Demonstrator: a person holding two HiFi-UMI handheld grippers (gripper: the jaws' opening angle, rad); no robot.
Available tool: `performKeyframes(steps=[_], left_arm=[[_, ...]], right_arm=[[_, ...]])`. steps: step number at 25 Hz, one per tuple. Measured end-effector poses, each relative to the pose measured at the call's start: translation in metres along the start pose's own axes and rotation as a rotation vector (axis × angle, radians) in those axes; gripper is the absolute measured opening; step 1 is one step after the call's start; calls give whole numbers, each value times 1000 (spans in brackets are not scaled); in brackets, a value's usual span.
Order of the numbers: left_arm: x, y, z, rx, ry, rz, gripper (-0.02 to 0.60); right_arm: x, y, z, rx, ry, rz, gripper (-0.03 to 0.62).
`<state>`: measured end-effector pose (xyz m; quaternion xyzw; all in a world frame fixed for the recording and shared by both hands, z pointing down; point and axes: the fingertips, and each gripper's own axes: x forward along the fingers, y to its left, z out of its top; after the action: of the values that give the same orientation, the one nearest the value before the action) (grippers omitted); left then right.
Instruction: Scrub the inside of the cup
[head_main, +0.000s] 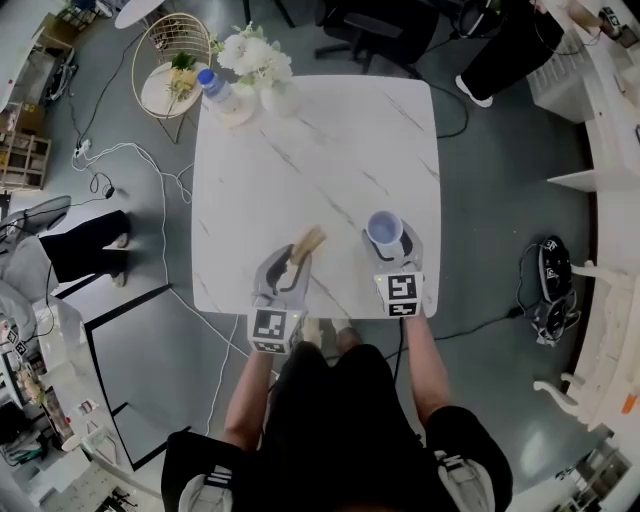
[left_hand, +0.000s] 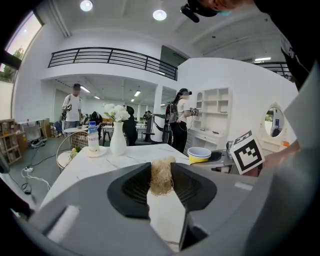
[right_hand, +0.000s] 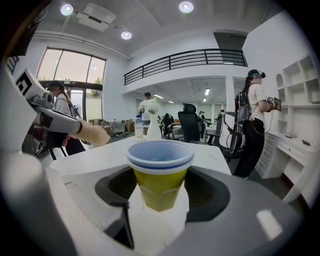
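A yellow cup (right_hand: 160, 177) with a pale blue rim and inside stands upright between the jaws of my right gripper (right_hand: 161, 192), which is shut on it. In the head view the cup (head_main: 384, 229) is near the table's front right, held by the right gripper (head_main: 392, 245). My left gripper (head_main: 297, 252) is shut on a tan fibrous scrubber (head_main: 307, 243). The scrubber (left_hand: 161, 176) shows pinched between the dark pads in the left gripper view, and the cup (left_hand: 199, 154) stands off to its right. The scrubber is outside the cup.
On the white marble table (head_main: 320, 150) at the far left corner stand a white vase of flowers (head_main: 262, 70) and a water bottle (head_main: 218, 92) on a coaster. A wire side table (head_main: 172, 70) is beyond. Cables lie on the floor at left.
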<state>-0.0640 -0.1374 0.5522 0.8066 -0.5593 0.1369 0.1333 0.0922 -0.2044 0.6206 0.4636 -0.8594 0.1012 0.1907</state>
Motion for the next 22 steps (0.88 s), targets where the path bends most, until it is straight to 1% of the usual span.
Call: performKeyframes(steps=[11, 22], left_arm=[[22, 4, -25, -32, 53, 19, 129], [28, 4, -37, -51, 76, 12, 129]], right_arm=[[42, -12, -36, 22, 55, 31, 295], [57, -12, -57, 25, 106, 29, 295]])
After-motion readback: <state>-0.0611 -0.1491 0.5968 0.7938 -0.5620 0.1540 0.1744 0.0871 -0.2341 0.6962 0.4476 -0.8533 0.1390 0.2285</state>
